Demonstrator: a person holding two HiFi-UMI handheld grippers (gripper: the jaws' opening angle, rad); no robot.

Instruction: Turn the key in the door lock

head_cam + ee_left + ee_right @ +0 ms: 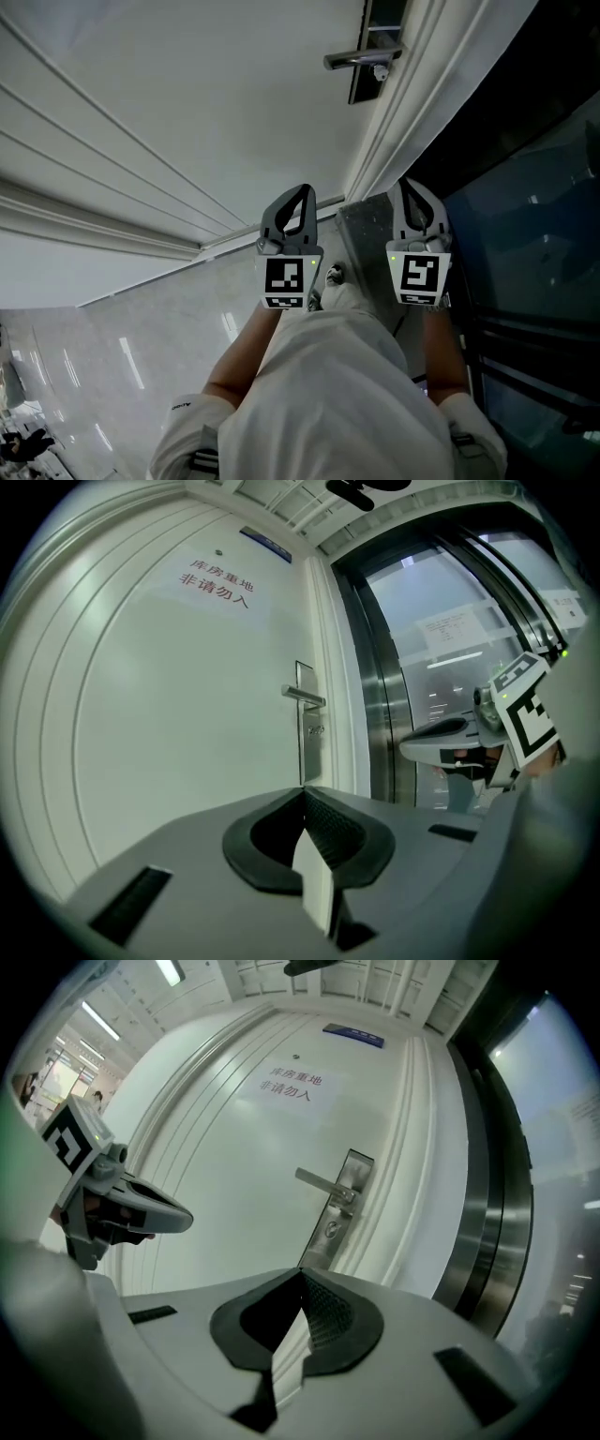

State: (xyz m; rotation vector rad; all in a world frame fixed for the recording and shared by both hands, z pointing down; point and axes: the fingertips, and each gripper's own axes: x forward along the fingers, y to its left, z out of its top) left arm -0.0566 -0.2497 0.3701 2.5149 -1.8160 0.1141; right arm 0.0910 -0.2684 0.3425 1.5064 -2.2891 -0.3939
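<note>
A white door (187, 714) stands ahead, some way off from both grippers. Its silver lever handle (305, 697) sits on a tall metal lock plate (304, 747); a small key or cylinder (317, 730) shows below the lever, too small to tell apart. In the head view the handle (361, 58) is at the top, far beyond the left gripper (302, 190) and right gripper (410, 185), held side by side. The left gripper (303, 789) is shut on nothing. The right gripper (300, 1269) is also shut and empty, with the lock plate (339, 1211) just above its tips.
A paper notice (217, 581) and a blue plaque (265, 546) hang high on the door. Right of the door frame runs a steel and glass partition (394, 714). The person's pale sleeves (337, 394) fill the lower head view, above a glossy floor (141, 337).
</note>
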